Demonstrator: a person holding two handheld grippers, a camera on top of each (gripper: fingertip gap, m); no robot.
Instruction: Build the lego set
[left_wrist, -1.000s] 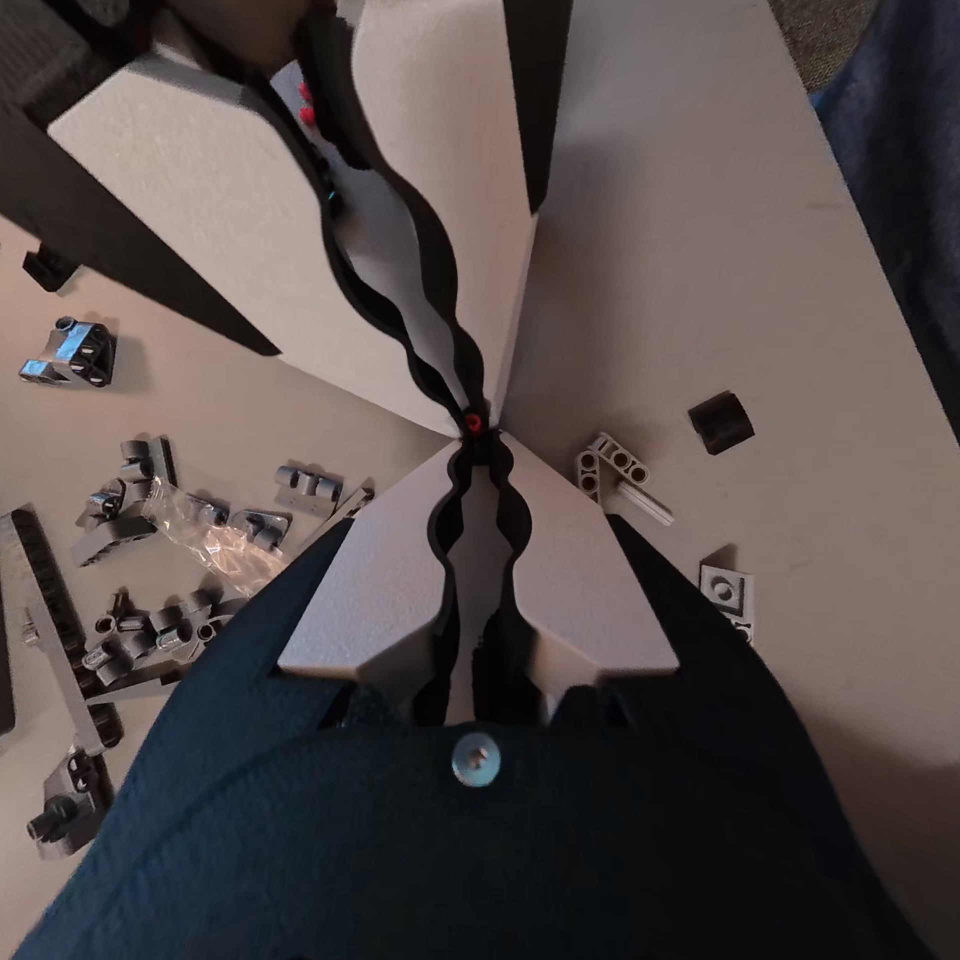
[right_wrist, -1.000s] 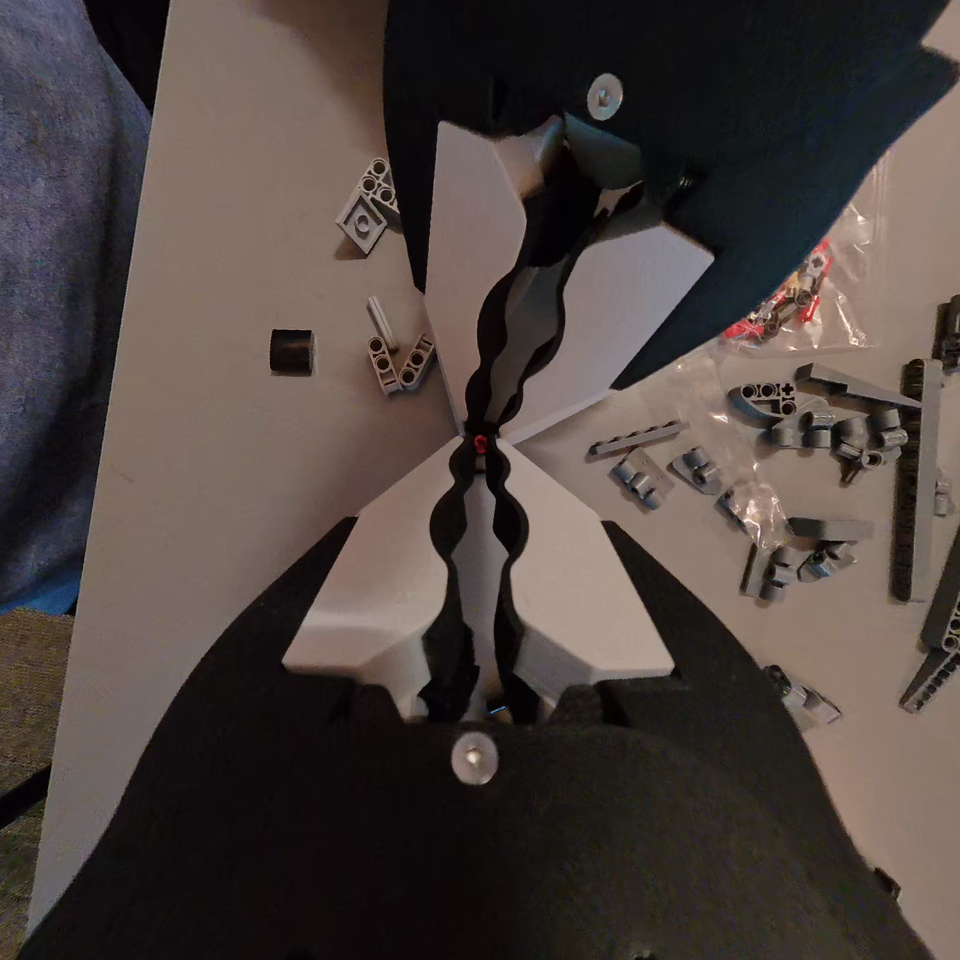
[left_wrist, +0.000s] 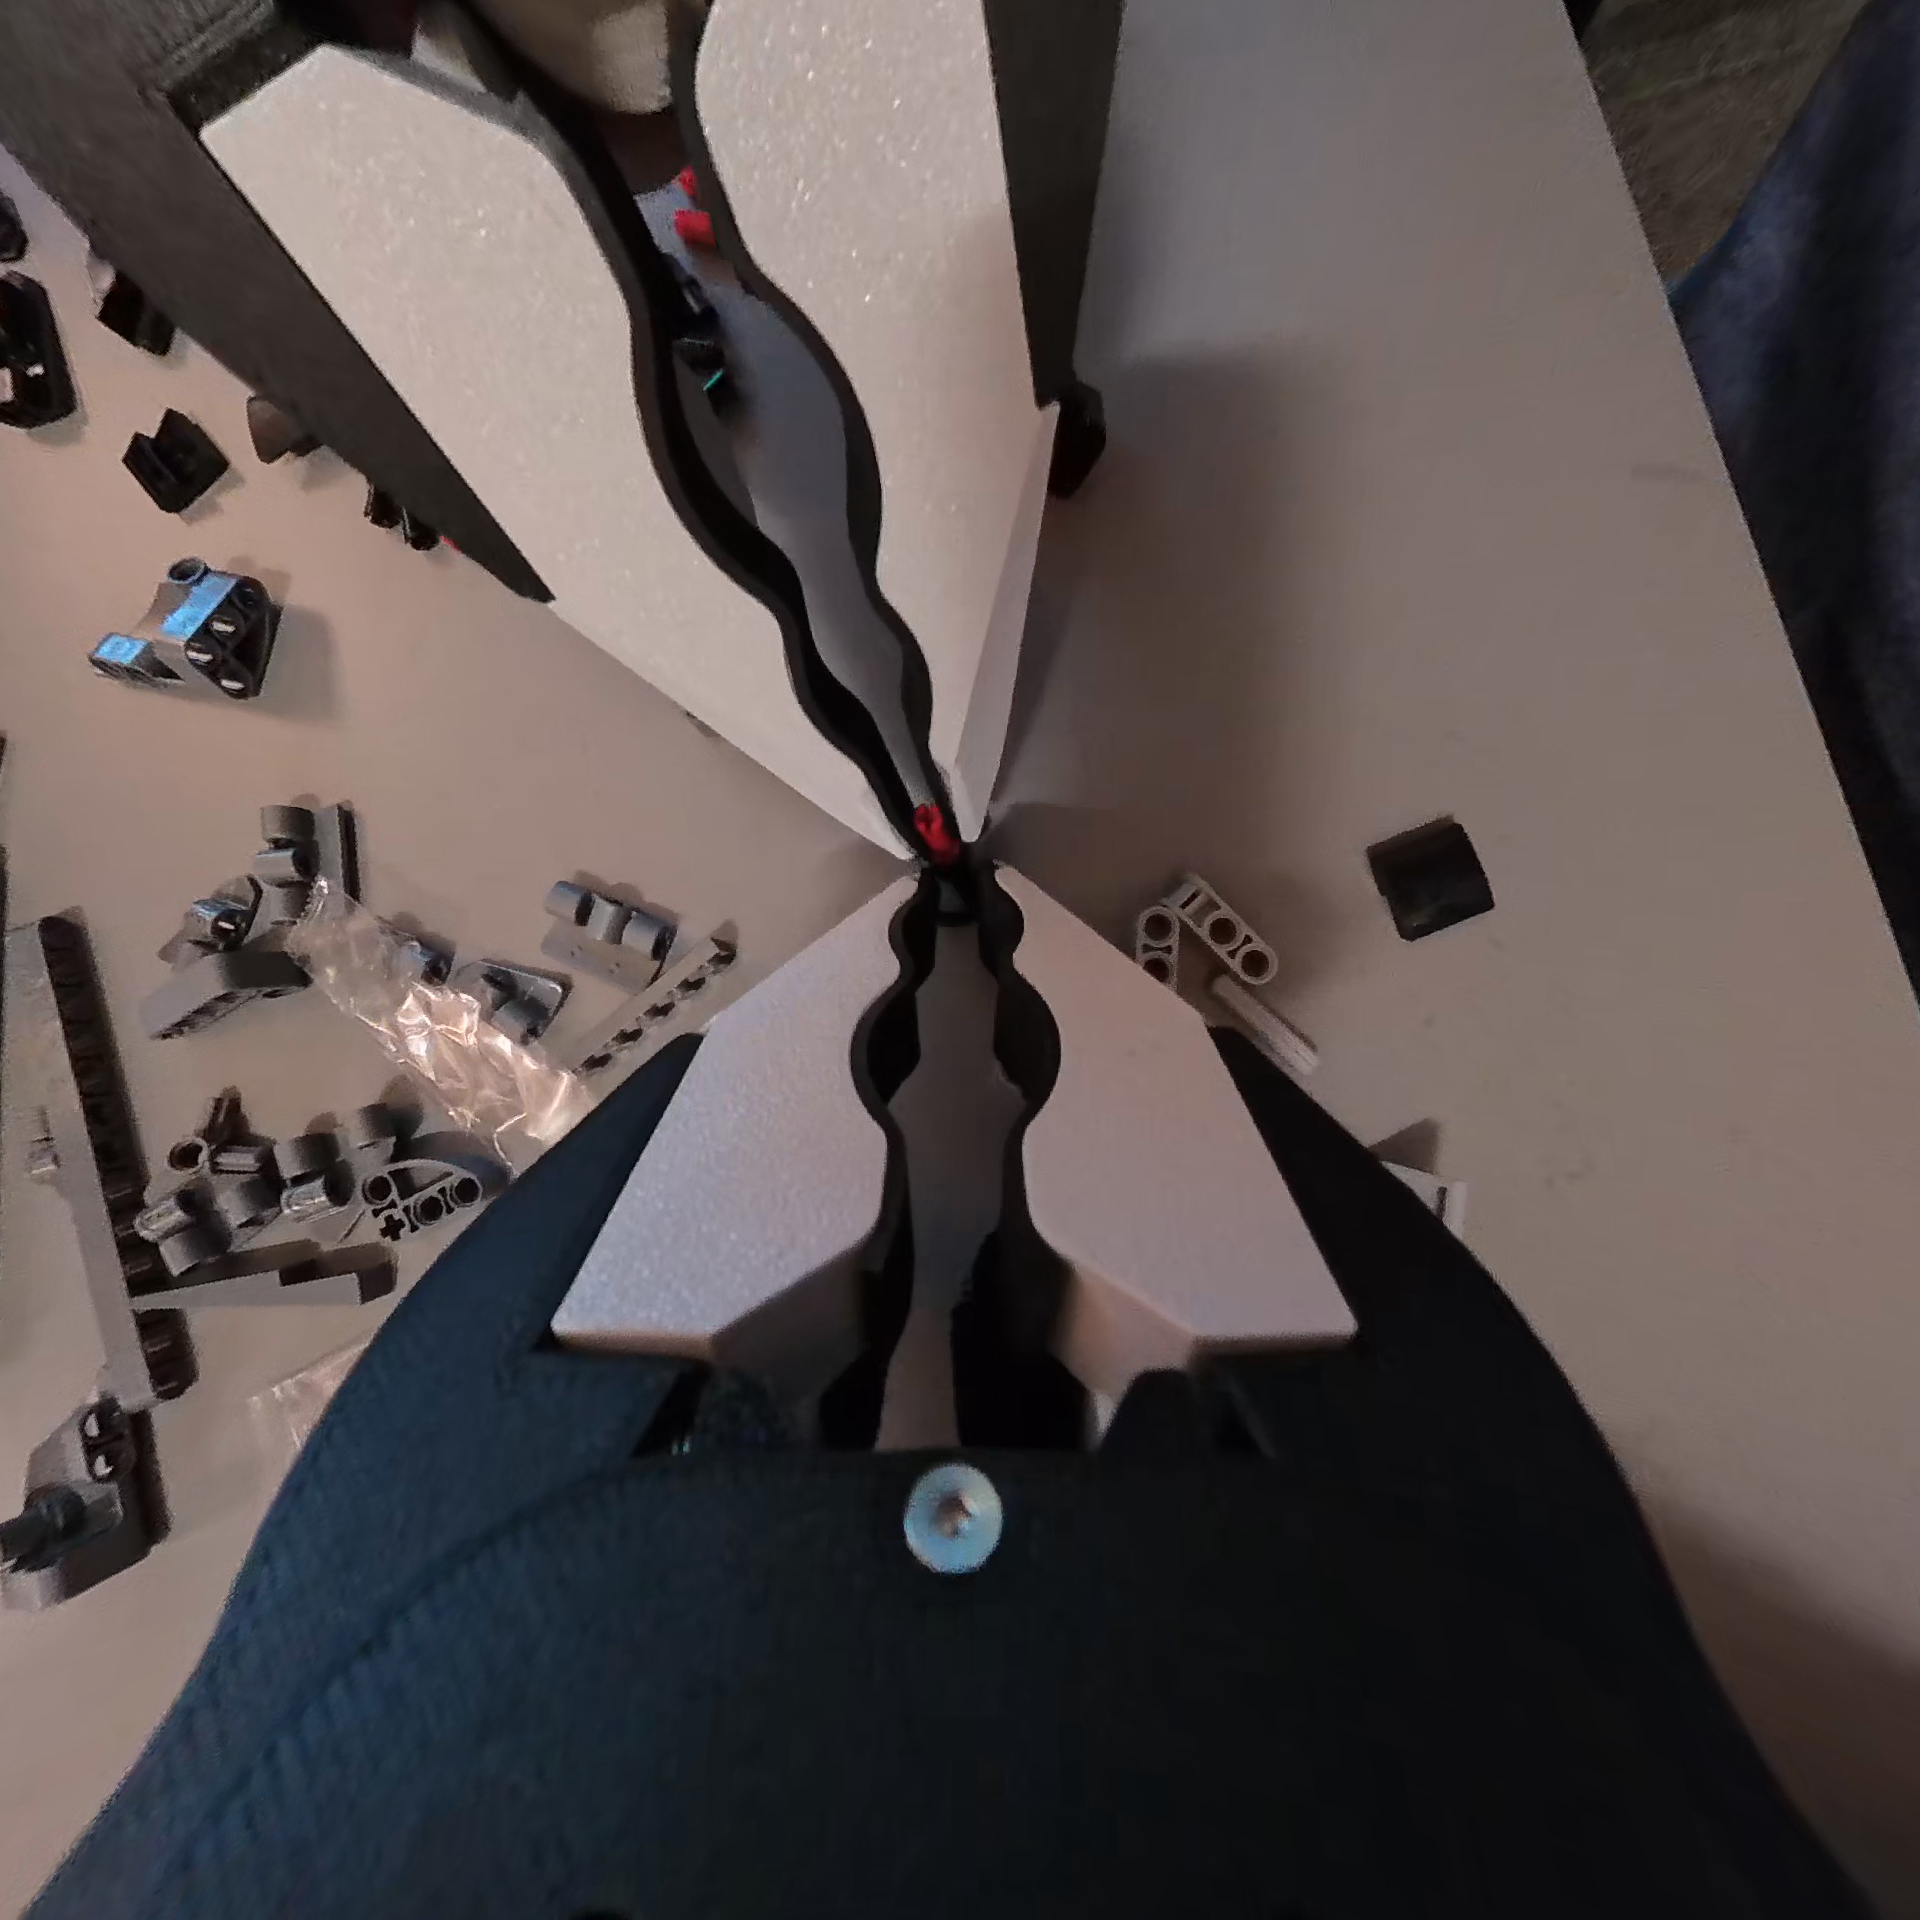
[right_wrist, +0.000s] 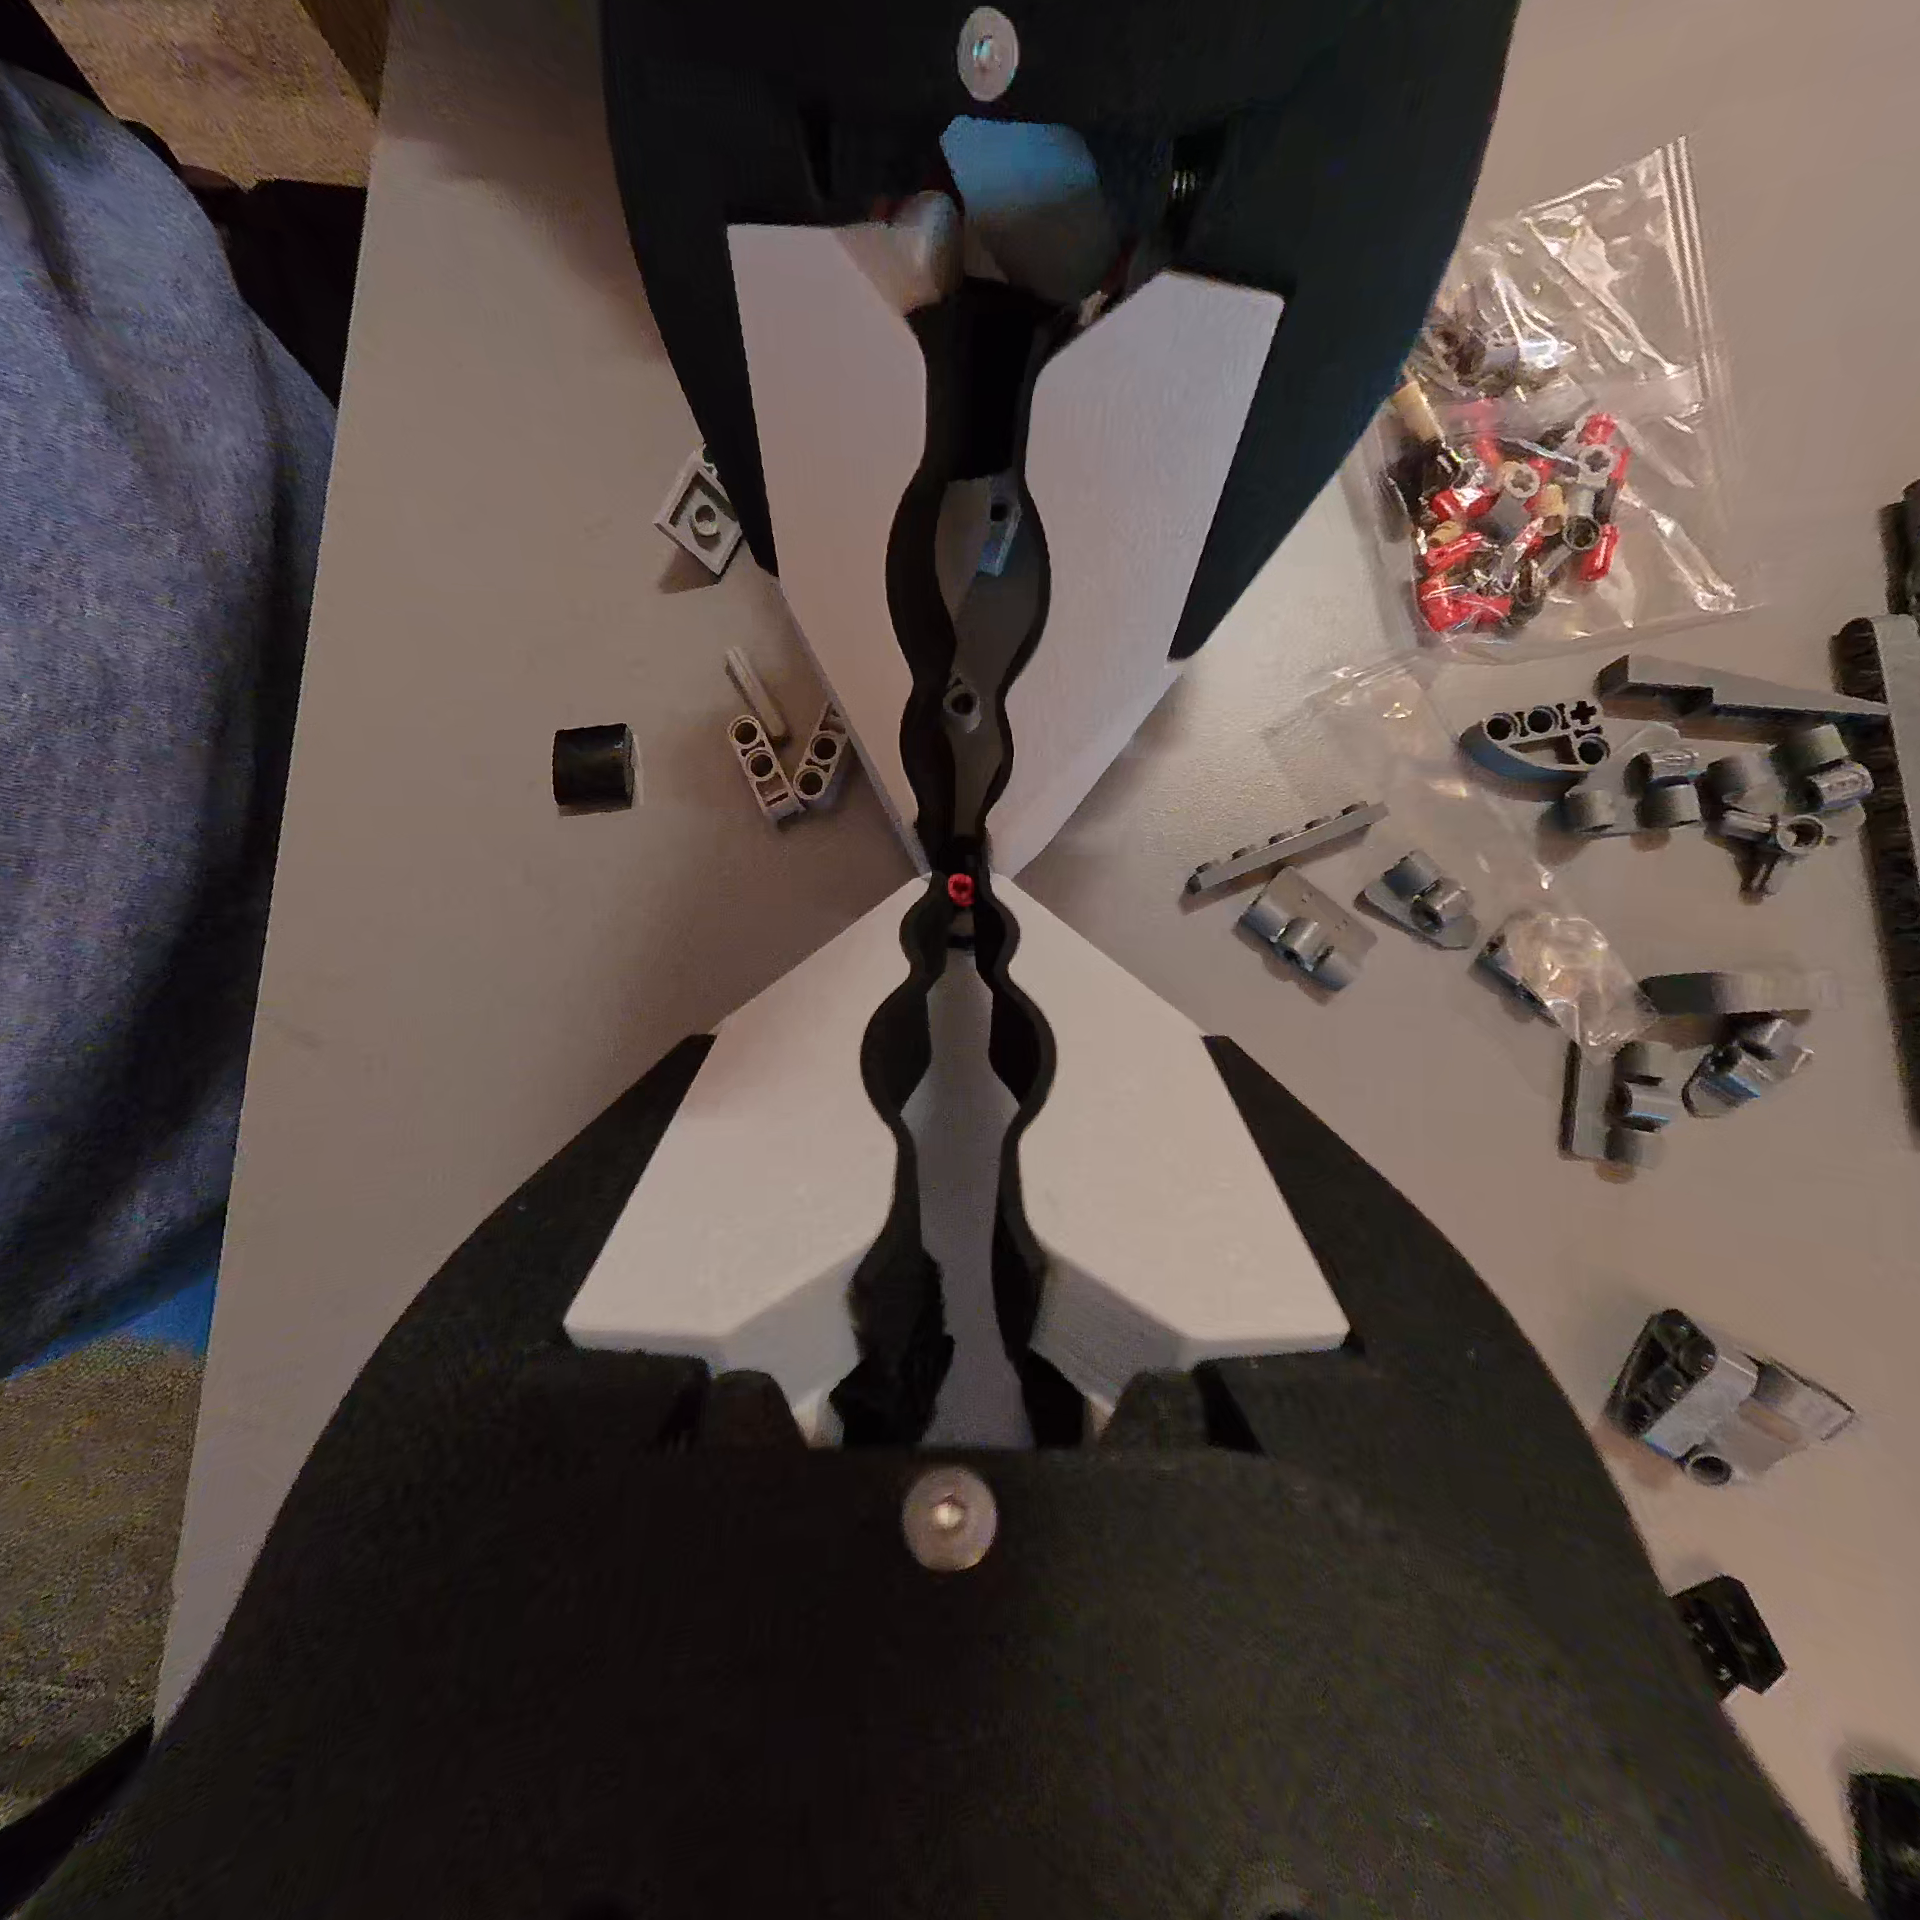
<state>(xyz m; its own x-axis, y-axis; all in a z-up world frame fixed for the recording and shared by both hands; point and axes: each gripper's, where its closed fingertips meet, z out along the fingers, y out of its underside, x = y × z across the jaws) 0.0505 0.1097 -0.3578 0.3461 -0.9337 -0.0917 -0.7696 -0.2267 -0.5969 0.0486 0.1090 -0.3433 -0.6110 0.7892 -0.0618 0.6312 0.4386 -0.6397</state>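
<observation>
Left wrist view, L to R: long grey toothed beam (left_wrist: 78, 1122) at far left edge. Loose grey Technic connectors (left_wrist: 281, 1195) and crumpled clear plastic bag (left_wrist: 436, 1023) just beside it. Left gripper (left_wrist: 951, 896) centre, jaws closed at tips on a small black piece; can't tell its kind. Right gripper (left_wrist: 935, 831) comes in from far side, tip to tip with it, pinched on red pin (left_wrist: 933, 826). Red pin touches the black piece at the meeting point, above white table (left_wrist: 1299, 623). Light grey bent liftarm (left_wrist: 1200, 930) near right of tips, black curved brick (left_wrist: 1432, 878) further right, apart.

Right wrist view, L to R: black curved brick (right_wrist: 592, 764), then bent liftarm (right_wrist: 784, 764), grey square plate (right_wrist: 704, 520) farther. Right gripper (right_wrist: 958, 902) centre, red pin (right_wrist: 958, 886) at its tips, left gripper (right_wrist: 956, 857) opposite. Right side: clear bag of red/black pins (right_wrist: 1507, 509) far, grey studded plate (right_wrist: 1283, 847), grey connectors (right_wrist: 1704, 790) scattered nearer.
</observation>
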